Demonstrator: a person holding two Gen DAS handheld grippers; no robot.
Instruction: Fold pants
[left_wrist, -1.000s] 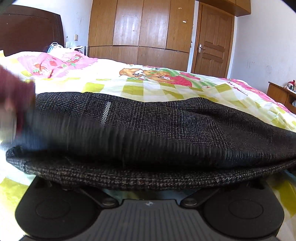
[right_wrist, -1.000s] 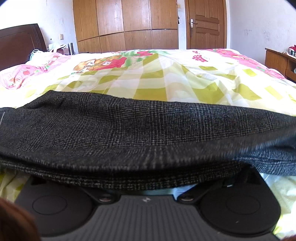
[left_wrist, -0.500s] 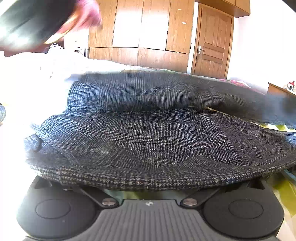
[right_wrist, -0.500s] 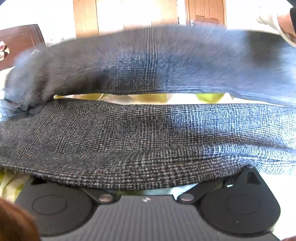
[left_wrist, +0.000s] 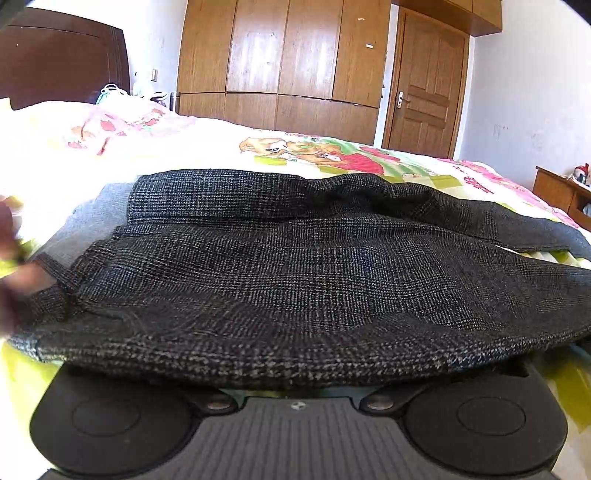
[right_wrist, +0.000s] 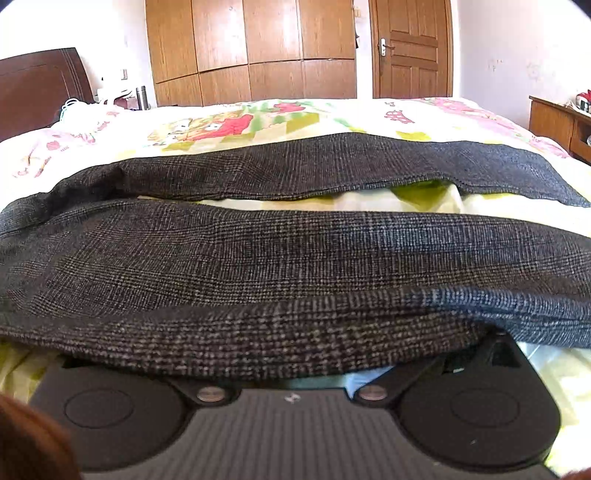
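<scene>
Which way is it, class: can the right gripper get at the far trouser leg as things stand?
Probably yes. The far trouser leg lies flat on the bed, nothing on it, though the near leg drapes over the right gripper.

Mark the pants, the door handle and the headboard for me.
pants (left_wrist: 314, 266), left wrist view, middle of the near fabric layer
door handle (right_wrist: 384, 45), right wrist view, on the lever
headboard (left_wrist: 62, 62), left wrist view, dark wooden panel

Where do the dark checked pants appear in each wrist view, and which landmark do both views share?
Left wrist: the pants fill the middle and lower centre, draped across the gripper's front.
Right wrist: the pants span the full width, mid-frame.
Shared landmark: the panelled wooden door.
</scene>
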